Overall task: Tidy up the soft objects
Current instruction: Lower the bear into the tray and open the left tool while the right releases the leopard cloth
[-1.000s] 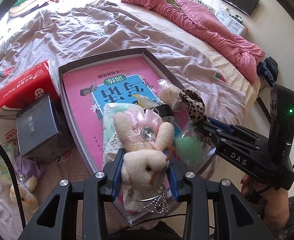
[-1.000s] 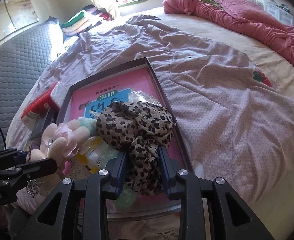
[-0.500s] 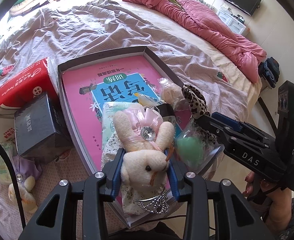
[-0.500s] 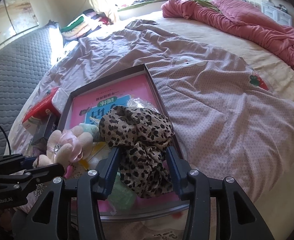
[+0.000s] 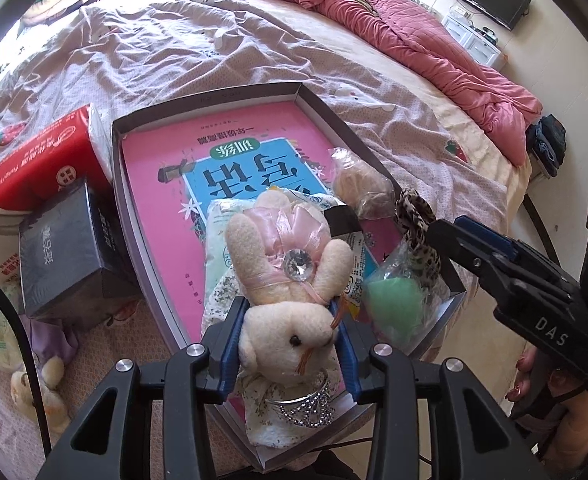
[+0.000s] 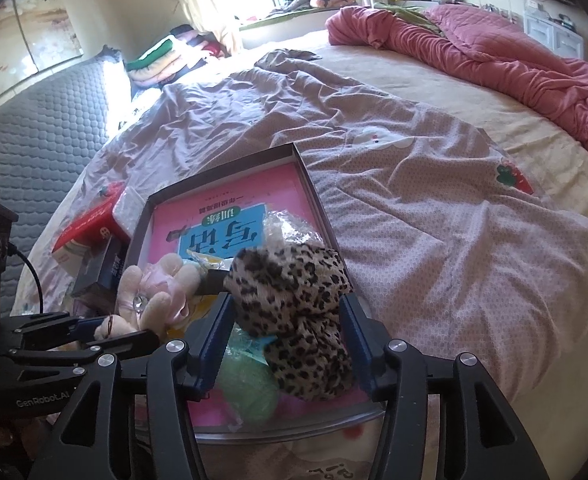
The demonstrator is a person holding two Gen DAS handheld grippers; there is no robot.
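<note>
A cream plush bunny (image 5: 289, 280) with a pink bow and a gem hangs over the near end of a shallow grey box (image 5: 213, 98), with my left gripper (image 5: 287, 320) shut on its head. In the right wrist view, a leopard-print scrunchie (image 6: 289, 280) lies puffed out inside the box between the fingers of my right gripper (image 6: 285, 320). Its jaws are opening and the cloth sits loose, no longer pinched. Under the scrunchie is a green soft ball in a clear bag (image 6: 245, 384).
The box holds a pink book (image 5: 197, 184), a floral pouch and a bagged beige puff (image 5: 360, 194). Left of it are a red tissue pack (image 5: 41, 164), a dark carton (image 5: 61, 248) and a small plush bear (image 5: 41, 384). A pink quilt (image 5: 434, 36) lies across the far bed.
The right gripper's jaws have spread apart and the scrunchie has loosened and widened between them. The left gripper keeps its hold on the bunny, unmoved.
</note>
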